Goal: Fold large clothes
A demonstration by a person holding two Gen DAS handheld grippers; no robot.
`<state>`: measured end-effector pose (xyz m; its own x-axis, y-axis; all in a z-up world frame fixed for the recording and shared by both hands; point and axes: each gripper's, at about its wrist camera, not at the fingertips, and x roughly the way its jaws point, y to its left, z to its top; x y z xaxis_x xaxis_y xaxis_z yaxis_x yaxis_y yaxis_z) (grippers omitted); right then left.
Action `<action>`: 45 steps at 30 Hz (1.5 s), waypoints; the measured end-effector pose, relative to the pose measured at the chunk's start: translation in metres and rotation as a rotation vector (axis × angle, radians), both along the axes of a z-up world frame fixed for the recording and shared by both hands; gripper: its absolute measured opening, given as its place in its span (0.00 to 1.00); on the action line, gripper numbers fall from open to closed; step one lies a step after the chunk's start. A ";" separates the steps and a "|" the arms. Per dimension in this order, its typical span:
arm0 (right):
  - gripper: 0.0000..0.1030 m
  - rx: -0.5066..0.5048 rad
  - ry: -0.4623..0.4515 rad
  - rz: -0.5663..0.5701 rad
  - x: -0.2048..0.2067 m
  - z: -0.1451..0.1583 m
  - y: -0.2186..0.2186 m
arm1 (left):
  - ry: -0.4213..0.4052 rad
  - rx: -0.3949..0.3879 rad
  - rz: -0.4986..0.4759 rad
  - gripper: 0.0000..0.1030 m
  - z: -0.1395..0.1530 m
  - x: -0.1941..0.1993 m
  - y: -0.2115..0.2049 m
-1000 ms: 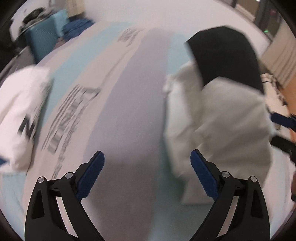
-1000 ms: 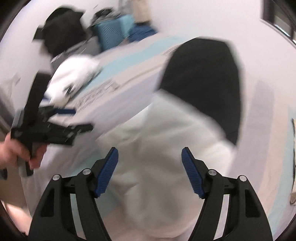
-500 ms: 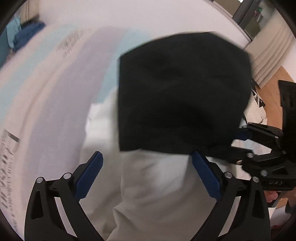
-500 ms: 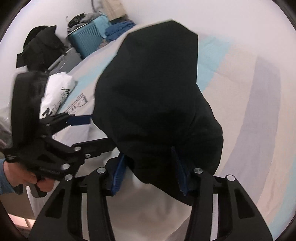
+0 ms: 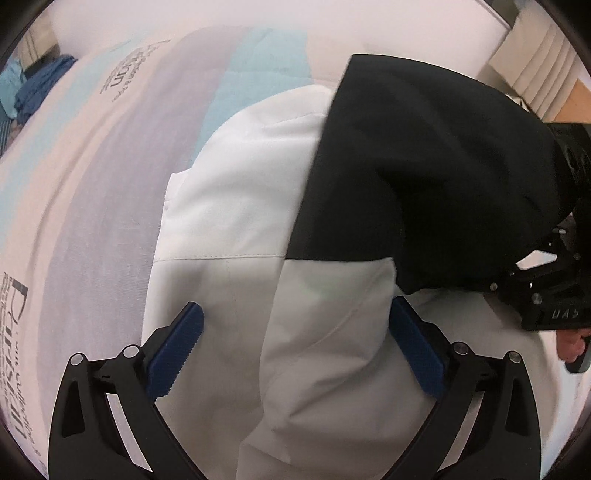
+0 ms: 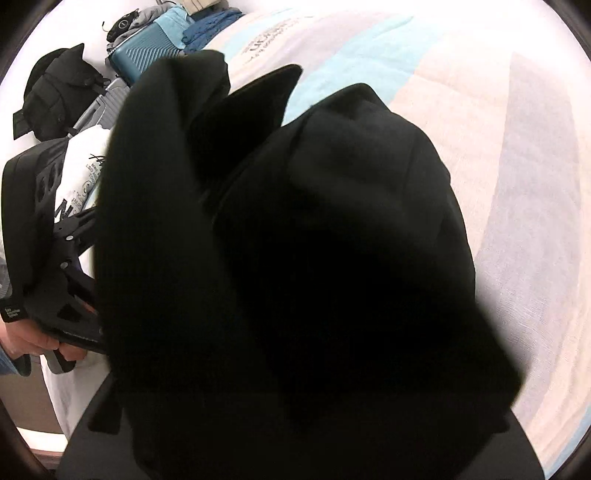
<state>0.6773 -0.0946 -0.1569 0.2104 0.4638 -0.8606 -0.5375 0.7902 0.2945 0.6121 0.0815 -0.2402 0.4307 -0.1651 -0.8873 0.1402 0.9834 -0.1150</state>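
Black fabric of the black-and-white garment [image 6: 314,258] hides your right gripper's fingers, grip unreadable, while your left gripper [image 5: 291,347] gapes over its white part.

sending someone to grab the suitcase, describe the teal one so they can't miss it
Look past the far end of the striped bedspread, towards the wall. The teal hard-shell suitcase stands there beside a pile of dark blue fabric; its ribbed teal shell distinguishes it from the grey case.

teal suitcase [image 6: 147,55] beside striped bedspread [image 6: 480,92]
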 end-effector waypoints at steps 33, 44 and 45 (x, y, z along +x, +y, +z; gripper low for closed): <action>0.34 0.076 -0.224 -0.087 0.000 0.076 0.000 | -0.102 0.068 0.085 0.96 0.035 0.025 0.026; 0.17 -0.057 -0.041 -0.188 0.068 0.010 0.036 | -0.021 0.068 0.137 0.96 -0.003 0.050 0.034; 0.17 -0.061 -0.022 -0.192 0.071 0.004 0.036 | -0.015 0.071 0.135 0.96 -0.007 0.052 0.034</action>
